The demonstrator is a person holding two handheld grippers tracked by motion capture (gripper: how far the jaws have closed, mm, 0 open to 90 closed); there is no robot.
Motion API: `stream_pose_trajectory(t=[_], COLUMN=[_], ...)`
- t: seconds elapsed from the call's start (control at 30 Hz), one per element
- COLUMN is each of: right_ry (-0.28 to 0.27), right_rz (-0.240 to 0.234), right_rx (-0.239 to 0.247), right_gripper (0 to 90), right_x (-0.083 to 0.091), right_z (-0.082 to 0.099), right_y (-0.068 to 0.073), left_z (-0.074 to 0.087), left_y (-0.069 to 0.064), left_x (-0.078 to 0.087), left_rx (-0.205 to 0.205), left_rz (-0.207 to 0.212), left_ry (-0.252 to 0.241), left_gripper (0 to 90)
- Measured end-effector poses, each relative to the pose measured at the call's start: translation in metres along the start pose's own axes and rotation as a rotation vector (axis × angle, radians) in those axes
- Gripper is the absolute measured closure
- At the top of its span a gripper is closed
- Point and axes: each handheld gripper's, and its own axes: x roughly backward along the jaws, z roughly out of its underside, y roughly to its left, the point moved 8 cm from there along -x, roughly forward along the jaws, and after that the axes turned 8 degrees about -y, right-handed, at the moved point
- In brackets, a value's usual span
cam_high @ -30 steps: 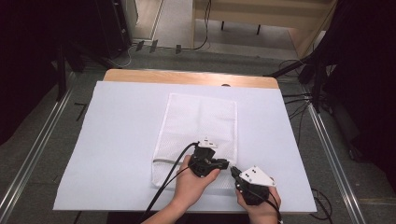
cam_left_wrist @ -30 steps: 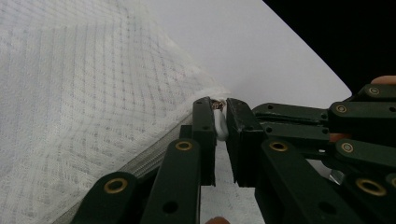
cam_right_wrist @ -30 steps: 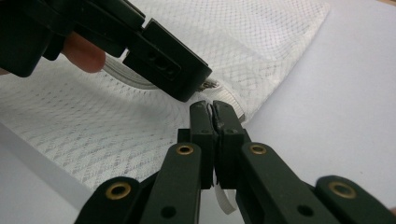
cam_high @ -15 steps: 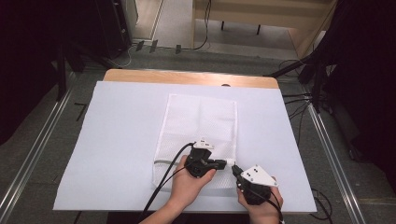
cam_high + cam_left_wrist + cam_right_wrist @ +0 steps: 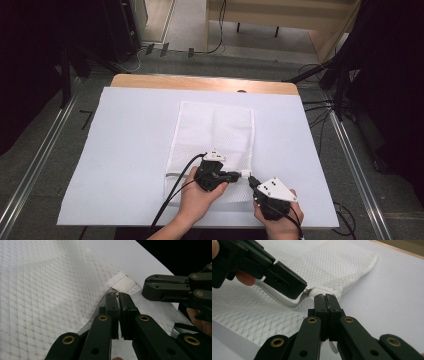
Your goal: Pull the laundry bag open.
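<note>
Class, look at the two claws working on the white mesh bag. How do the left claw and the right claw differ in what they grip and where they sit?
The left claw pinches the small metal zipper pull; the right claw pinches the bag's white corner tab. In the high view the left claw lies over the mesh, the right claw at the bag's edge, nearer the person. Both are shut, tips nearly meeting at one corner.

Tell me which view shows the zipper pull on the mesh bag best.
The left gripper view: the small metal zipper pull sits at its own jaw tips, beside the bag's white tab. The right gripper view shows it half hidden under the left gripper. In the high view it is too small to tell on the mesh bag.
</note>
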Motion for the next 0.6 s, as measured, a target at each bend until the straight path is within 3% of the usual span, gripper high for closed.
stream_pose_trajectory(t=[0.6], right_ry=[-0.022], right_rz=[0.023], right_rx=[0.001], right_gripper=[90.0], right_x=[0.0037], right_z=[-0.0042], right_y=[-0.0016], left_z=[0.0062], left_y=[0.0049], left_x=[0.0006], left_rx=[-0.041], left_rz=[-0.038], left_ry=[0.013], left_gripper=[88.0])
